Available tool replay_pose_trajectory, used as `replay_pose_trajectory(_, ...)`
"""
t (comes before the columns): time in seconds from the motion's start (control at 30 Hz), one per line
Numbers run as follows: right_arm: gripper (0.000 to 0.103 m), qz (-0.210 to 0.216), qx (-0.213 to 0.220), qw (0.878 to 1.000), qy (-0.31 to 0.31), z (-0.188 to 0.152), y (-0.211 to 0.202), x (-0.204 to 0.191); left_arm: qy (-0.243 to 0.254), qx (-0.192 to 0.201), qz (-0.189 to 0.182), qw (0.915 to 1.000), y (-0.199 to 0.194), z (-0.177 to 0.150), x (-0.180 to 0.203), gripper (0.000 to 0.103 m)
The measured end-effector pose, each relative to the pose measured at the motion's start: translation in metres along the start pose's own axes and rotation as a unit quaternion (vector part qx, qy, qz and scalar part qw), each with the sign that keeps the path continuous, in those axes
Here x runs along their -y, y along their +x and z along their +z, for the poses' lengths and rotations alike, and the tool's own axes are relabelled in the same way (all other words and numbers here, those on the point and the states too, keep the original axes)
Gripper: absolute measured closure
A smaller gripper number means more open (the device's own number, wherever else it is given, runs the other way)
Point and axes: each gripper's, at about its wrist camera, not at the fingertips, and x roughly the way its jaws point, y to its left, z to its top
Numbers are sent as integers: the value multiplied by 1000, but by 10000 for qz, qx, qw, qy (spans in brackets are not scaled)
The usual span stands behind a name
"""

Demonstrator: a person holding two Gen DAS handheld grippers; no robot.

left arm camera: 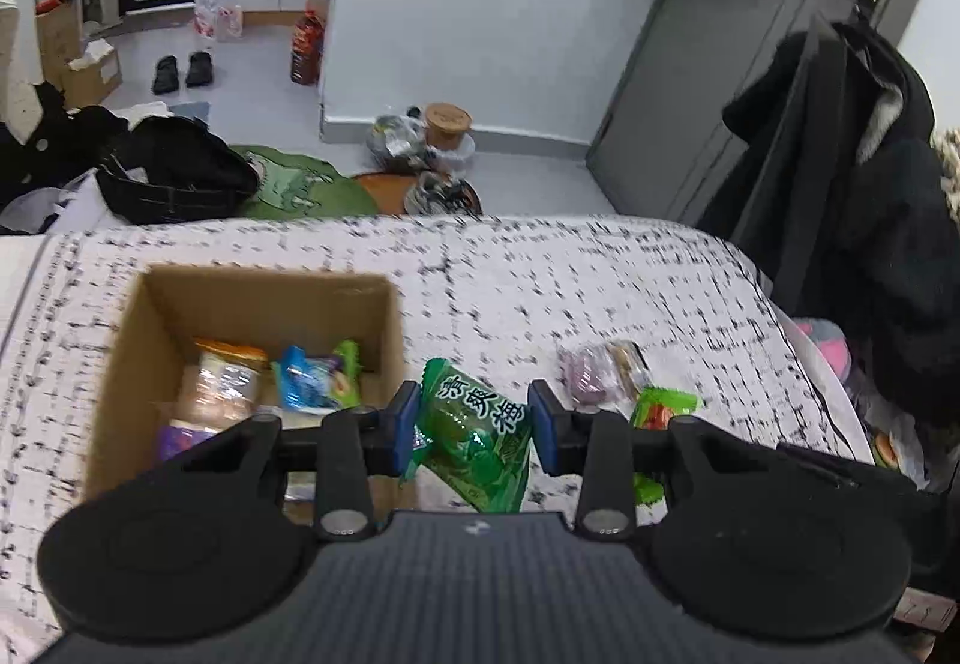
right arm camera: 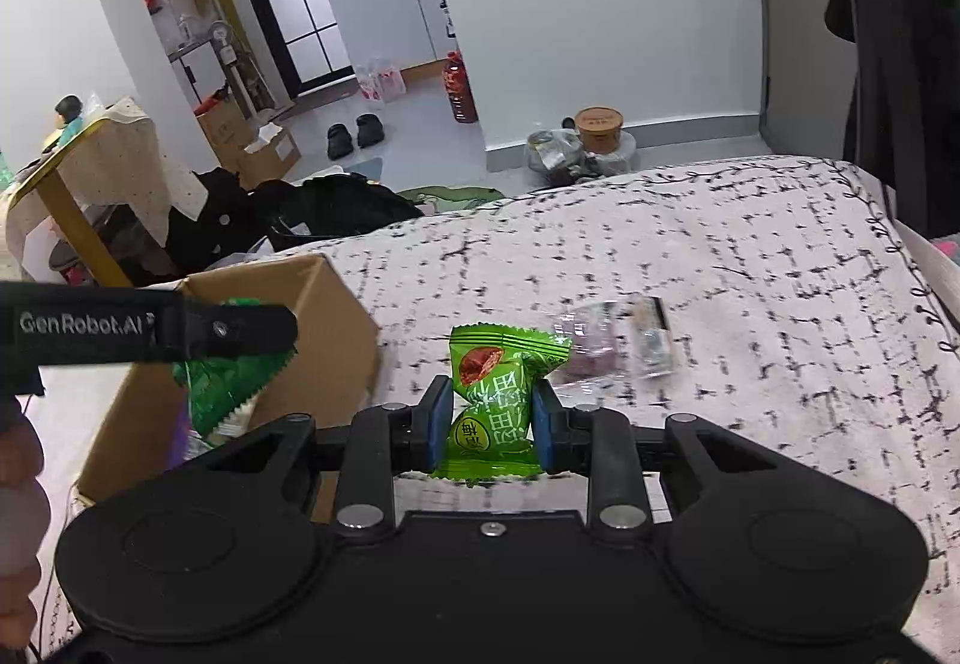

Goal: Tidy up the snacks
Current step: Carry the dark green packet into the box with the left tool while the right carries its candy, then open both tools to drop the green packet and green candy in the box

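Left gripper (left arm camera: 473, 427) pinching dark green plum packet (left arm camera: 474, 439), just right of cardboard box (left arm camera: 129, 340). Right gripper (right arm camera: 489, 427) pinching light green candy packet (right arm camera: 495, 394) across its padded middle. Both likely light, crinkly, slippery film; mid-body grip judged safest. One clear-wrapped purple snack (right arm camera: 591, 346) ahead, loose on patterned cloth (right arm camera: 750, 256). At least four packets visible in box.

Left gripper (left arm camera: 474, 421): matte black, blue pads (left arm camera: 403, 427), two round discs at base, silver pivot screws (left arm camera: 344, 521), ribbed grey body with small white logo. Right gripper (right arm camera: 489, 424): same build, blue pads, silver screws. "GenRobot.AI" printed white along left gripper's black side.
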Motion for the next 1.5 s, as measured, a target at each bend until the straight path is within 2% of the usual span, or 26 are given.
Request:
replay_pose_trajectory(0.47, 75, 178, 69, 9997, -119, 10, 7, -48, -552, 265, 208, 9979, -19, 10, -55, 65)
replay_pose_trajectory(0.7, 75, 238, 60, 9995, -202, 13, 12, -69, -895, 212, 291, 9953, -20, 12, -90, 65)
replay_pose_trajectory(1.33, 74, 505, 19, 9976, -480, 29, 40, -121, -1218, 198, 349, 9917, -23, 3, -124, 65)
replay_pose_trajectory(1.4, 69, 480, -22, 9974, -545, 29, 43, -124, -1235, 202, 364, 9915, -23, 3, -126, 65)
replay_pose_trajectory(1.47, 56, 374, -1, 9977, -561, 28, 42, -125, -1250, 205, 374, 9912, -23, 3, -128, 65)
replay_pose_trajectory(1.5, 55, 322, 48, 9978, -581, 28, 40, -125, -1252, 205, 375, 9912, -23, 3, -128, 65)
